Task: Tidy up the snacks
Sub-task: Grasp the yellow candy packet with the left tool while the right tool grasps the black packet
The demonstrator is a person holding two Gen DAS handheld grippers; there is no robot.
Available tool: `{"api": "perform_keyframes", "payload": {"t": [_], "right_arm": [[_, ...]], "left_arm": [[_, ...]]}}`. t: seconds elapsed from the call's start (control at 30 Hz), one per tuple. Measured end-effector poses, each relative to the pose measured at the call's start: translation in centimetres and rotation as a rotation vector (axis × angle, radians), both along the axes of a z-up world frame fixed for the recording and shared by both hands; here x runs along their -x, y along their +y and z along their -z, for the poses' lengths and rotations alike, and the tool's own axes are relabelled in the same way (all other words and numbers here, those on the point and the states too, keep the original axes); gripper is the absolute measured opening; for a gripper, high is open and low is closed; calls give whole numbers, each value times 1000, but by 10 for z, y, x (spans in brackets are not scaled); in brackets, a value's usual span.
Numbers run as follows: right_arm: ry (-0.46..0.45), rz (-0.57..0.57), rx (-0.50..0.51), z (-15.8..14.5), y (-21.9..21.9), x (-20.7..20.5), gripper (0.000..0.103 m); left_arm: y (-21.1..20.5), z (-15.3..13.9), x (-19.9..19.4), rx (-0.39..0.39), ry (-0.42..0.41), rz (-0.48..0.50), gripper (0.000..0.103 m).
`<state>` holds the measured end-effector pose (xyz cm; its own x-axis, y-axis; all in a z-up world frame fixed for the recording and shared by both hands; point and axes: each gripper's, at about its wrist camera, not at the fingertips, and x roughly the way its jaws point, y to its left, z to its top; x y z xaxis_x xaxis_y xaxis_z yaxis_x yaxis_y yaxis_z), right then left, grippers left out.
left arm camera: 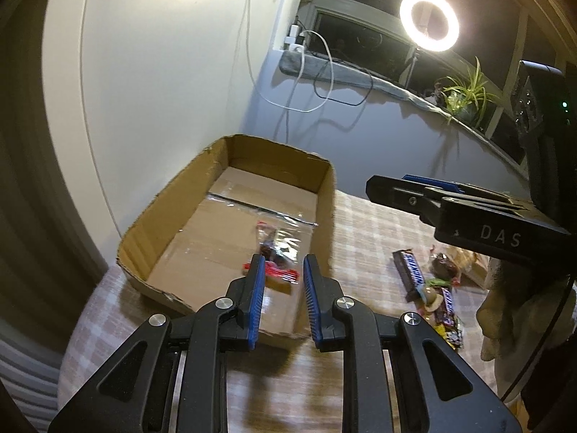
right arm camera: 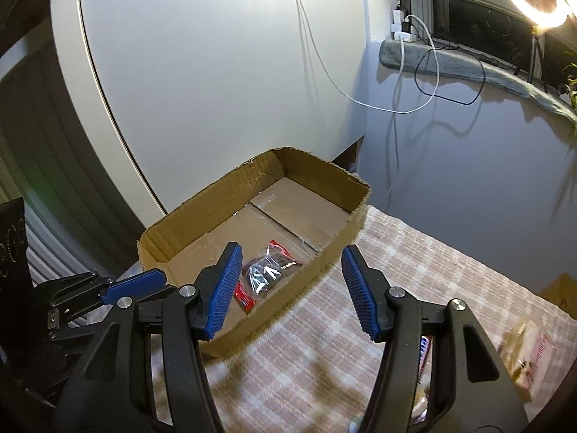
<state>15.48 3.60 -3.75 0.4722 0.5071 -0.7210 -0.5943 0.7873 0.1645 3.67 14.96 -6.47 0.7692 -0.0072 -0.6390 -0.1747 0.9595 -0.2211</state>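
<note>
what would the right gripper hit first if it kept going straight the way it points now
Probably the cardboard box: its near wall lies just ahead, between the open fingers of the right gripper. If it clears the rim, the clear snack packet on the box floor comes next. Depth is hard to judge here.

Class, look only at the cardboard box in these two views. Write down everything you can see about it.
The cardboard box is a shallow, open-topped tray of plain brown corrugated card with low walls and rough, torn-looking upper edges. Clear tape runs along the seam of its floor flaps. It sits flat on a checked cloth, close to a white wall. Inside, near the front, lies a clear snack packet with red printing and dark contents; the rest of the floor is bare. Nothing grips the box; neither pair of tongs touches it.
</note>
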Motion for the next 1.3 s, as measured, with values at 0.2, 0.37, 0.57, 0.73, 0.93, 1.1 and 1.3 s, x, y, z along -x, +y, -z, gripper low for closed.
{"api": "perform_keyframes", "payload": {"t": [0.2,0.37,0.57,0.73,0.93,1.1,1.3], "right_arm": [[-18,32,1,-9,-35,9,60],[-7,89,-2,-9,-77,13,60],[22,146,40,3,-125,23,60],[80,196,79,26,-160,31,60],[161,222,95,53,-188,43,60],[212,189,88,69,-193,55,60],[241,105,94,78,-186,67,51]], "left_arm": [[-20,-2,-3,0,-1,40,28],[-38,2,-8,12,8,83,28],[-67,11,-12,29,40,156,28],[-94,23,-16,54,85,229,30],[-123,37,-15,90,143,311,37],[-144,51,-16,105,192,357,41],[-154,61,-24,116,227,362,41]]}}
